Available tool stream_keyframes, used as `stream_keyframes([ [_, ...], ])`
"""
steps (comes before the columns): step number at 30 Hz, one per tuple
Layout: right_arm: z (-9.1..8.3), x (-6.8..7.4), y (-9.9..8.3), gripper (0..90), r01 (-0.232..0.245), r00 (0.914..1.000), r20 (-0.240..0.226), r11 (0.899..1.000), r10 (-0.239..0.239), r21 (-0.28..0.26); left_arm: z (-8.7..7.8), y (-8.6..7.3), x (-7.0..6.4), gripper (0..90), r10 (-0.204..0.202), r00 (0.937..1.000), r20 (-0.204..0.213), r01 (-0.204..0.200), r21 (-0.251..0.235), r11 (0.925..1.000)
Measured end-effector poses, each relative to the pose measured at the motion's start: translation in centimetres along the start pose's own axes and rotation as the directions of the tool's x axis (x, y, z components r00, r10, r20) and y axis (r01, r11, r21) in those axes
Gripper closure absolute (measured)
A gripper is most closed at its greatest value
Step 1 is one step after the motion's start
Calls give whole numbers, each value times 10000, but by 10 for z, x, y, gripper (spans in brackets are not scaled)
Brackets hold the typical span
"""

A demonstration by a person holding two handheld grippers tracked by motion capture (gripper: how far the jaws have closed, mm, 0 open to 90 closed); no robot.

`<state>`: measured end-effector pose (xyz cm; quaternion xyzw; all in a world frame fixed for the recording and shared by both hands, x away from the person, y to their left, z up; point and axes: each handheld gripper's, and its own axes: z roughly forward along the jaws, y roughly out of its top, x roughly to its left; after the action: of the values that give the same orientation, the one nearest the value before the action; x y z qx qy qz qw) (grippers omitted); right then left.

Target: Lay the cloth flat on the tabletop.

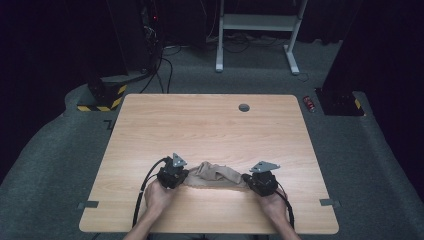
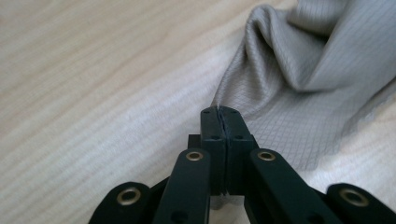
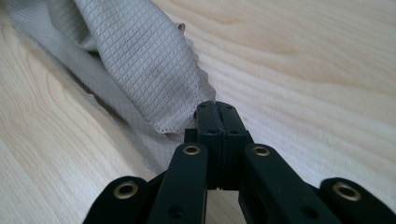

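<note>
Near the front edge of the table (image 1: 210,120), the beige cloth (image 1: 215,176) is lying bunched, long axis running side to side, with the left gripper (image 1: 175,172) and right gripper (image 1: 261,181) clenching its opposite ends, ready for pulling apart.

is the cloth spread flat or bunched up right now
Bunched up. The cloth humps in folds between the left gripper and right gripper, each shut on an edge.

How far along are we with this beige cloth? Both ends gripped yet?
Done: both grasps look made. The left hand-held gripper and the right hand-held gripper have their jaws shut on opposite ends of the beige grid-weave cloth. In hand: the cloth is held low over the light wooden table. Left: it is bunched in the middle, not yet spread flat.
</note>
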<state>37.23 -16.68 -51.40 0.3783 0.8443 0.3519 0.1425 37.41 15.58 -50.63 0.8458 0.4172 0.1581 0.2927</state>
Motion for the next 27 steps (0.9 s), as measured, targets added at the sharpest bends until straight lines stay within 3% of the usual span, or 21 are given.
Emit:
stream_keyframes([
  [3, -1, 0, -2, 892, 1, 10000, -24, 10000, -1, -40, 0, -1, -1, 864, -12, 10000, -15, 12, -8, 10000],
  [8, -8, 0, 5, 747, -299, 9989, -371, 9979, 278, -576, -1, 10, -1, 650, -375, 9991, 209, 386, -596, 9975],
  [13, -2, 10, 17, 662, -48, 9982, -597, 9984, 14, -566, 13, 20, -6, 605, -370, 9992, 123, 374, -394, 9985],
  [15, 6, 11, 19, 670, -51, 9979, -646, 9993, 26, -376, 18, 20, -5, 607, -456, 9989, 74, 458, -328, 9984],
  [19, 14, 11, 19, 877, -47, 9962, -868, 9999, 37, -115, 20, 17, -4, 605, -643, 9979, 86, 646, -448, 9969],
  [23, 7, 10, 23, 889, 197, 9979, -604, 9992, -217, -338, 19, 14, -2, 574, -661, 9978, 38, 662, -583, 9961],
  [27, -4, 1, 33, 888, -57, 9998, -215, 9969, 40, -783, 19, 14, -2, 571, -518, 9987, -19, 516, -606, 9968],
])
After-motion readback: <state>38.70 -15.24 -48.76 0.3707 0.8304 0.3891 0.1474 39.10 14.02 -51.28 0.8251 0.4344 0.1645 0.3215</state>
